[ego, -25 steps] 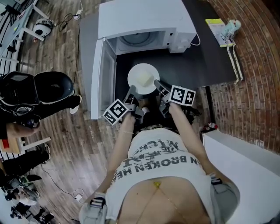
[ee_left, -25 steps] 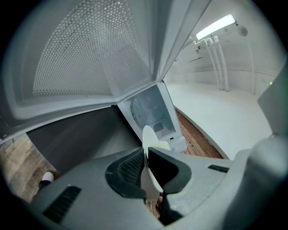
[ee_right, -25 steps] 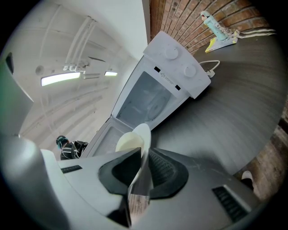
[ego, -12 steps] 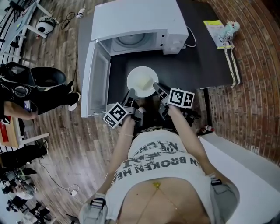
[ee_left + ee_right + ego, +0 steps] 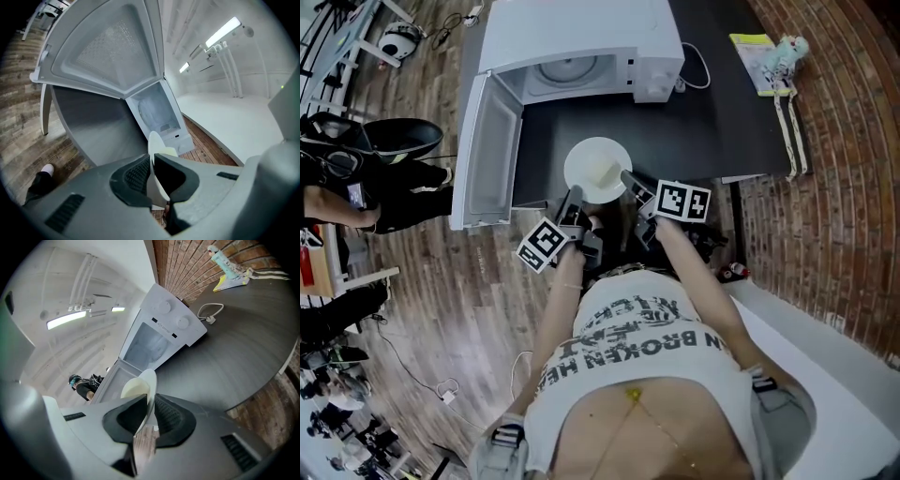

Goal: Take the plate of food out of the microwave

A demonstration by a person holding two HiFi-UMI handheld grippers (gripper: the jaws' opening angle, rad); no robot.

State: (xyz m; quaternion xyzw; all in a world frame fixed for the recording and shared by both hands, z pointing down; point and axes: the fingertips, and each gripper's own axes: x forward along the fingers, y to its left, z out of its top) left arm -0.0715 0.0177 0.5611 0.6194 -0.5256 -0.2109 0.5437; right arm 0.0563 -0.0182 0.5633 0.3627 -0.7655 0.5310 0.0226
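Fingers [image 5: 133, 176] of left gripper [image 5: 151, 171] and right gripper [image 5: 149, 411] clamp the plate [image 5: 596, 167] — out of the microwave [image 5: 581, 37], setting down remains

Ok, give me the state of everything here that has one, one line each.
microwave door, swung wide open.
microwave, cavity empty apart from the turntable.
plate, out of the microwave, over the dark table, food on it.
left hand-held gripper, shut on the plate's rim.
right hand-held gripper, shut on the plate's opposite rim.
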